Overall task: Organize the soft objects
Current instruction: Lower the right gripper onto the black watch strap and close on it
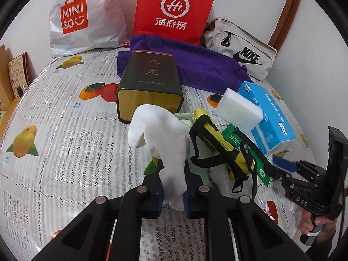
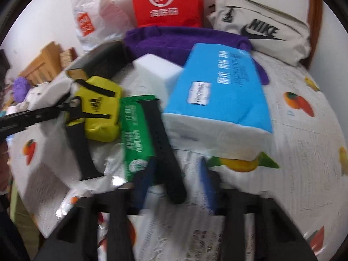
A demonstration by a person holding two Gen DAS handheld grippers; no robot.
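Left gripper (image 1: 173, 192) clamping limp white cotton glove (image 1: 161, 134), open dark tin box (image 1: 150, 84) crowding ahead, right gripper (image 2: 174, 184) straddling black strap (image 2: 165, 143), jaws apart, blue tissue pack (image 2: 219, 91) blocking beyond.

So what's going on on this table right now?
A person is sorting soft things with a hand-held claw in each hand. The left claw is shut on a white glove, lifted in front of an open dark tin. The right claw reaches toward a black strap lying over a green packet, beside a blue tissue pack; that view is blurred, and its pads do not seem to be pressing on anything. A white sponge and a yellow pouch lie untouched.
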